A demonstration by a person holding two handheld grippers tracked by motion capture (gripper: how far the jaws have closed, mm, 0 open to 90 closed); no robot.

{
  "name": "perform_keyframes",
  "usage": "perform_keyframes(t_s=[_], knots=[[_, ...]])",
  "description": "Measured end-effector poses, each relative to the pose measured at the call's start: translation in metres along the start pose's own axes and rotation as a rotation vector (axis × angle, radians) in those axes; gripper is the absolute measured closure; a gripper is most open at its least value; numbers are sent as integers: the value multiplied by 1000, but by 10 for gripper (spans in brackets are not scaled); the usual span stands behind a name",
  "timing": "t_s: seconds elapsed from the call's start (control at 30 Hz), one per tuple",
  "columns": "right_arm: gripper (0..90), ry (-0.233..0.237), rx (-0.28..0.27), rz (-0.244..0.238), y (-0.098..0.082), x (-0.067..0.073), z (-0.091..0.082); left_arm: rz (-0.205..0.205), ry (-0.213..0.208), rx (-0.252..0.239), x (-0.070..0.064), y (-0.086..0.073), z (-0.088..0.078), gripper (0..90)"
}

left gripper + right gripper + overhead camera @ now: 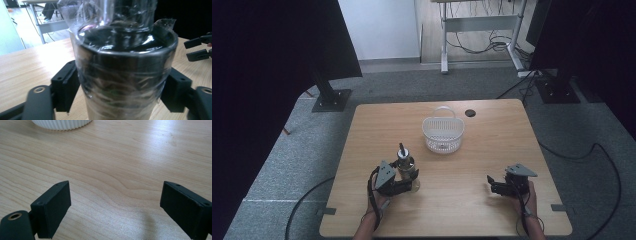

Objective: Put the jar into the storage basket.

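Plastic-wrapped bottle (125, 75) upright, clamped in left gripper (120, 92)

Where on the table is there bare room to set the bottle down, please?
Bare wood lies left of the white basket, along the table's far left edge, and between the left gripper, closed on the plastic-wrapped bottle, and the open right gripper. It is crowded only around bottle and basket.

bottle (405, 165) | plastic-wrapped, dark-capped | upright | table's near-left part

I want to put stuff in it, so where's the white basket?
High view: basket sits mid-table toward the far edge, just beyond the bottle, to its right.
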State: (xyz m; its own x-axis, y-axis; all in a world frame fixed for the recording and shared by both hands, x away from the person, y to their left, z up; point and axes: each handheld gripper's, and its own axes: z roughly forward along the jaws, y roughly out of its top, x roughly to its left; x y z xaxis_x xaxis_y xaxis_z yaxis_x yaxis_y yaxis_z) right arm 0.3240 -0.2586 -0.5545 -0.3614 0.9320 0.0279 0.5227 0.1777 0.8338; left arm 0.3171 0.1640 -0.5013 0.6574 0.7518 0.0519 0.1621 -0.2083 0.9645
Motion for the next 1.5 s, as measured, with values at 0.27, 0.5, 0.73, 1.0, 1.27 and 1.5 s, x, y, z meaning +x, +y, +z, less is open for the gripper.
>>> perform_keyframes(t_s=[0.27, 0.5, 0.73, 1.0, 1.27, 1.5], knots=[[89, 0, 1, -2, 0, 0, 0, -15, -3, -9, 0, -1, 1, 334], [90, 1, 2, -2, 0, 0, 0, -20, -6, 1, 0, 1, 0, 336], [91, 5, 3, -2, 0, 0, 0, -1, -25, -1, -2, 3, -2, 336], [91, 5, 4, -5, 0, 0, 0, 2, -17, -13, -1, 7, -7, 337], [91, 9, 6, -4, 0, 0, 1, -5, -2, -32, 1, 12, -14, 336], [90, 10, 8, -10, 0, 0, 1, -17, 1, -52, 2, 18, -19, 337]])
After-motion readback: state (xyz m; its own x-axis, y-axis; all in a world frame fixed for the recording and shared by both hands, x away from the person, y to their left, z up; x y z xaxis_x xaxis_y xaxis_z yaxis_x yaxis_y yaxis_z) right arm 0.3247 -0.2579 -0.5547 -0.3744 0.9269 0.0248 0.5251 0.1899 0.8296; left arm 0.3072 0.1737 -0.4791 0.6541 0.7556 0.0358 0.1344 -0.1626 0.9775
